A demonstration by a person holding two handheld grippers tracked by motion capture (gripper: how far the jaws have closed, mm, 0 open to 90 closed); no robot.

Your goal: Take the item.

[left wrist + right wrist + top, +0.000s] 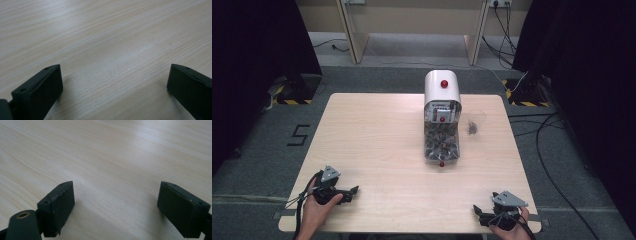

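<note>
Scene: a wooden bench (377, 150) carries a white dispenser (442, 117) with a red knob on top and a clear bin of small dark pieces in front; it stands near the far edge, a little right of the middle.
Cup: a small clear cup (474, 123) stands just beside the dispenser, on its right side, and it seems to hold a few dark pieces at the bottom.
Left gripper: the left gripper (353, 190) is low over the near left corner of the bench; its jaws are spread wide with only bare wood between them.
Right gripper: the right gripper (478, 212) is at the near right edge; its jaws are also spread as wide as they go, and nothing is between them.
Distance: both grippers are well apart from the dispenser and the cup.
Done: judging from the pieces in the cup, some filling may be already finished, but this is not sure.
Left to do: if the work goes on, a gripper must first reach the dispenser or the cup; no contact is made now.
</note>
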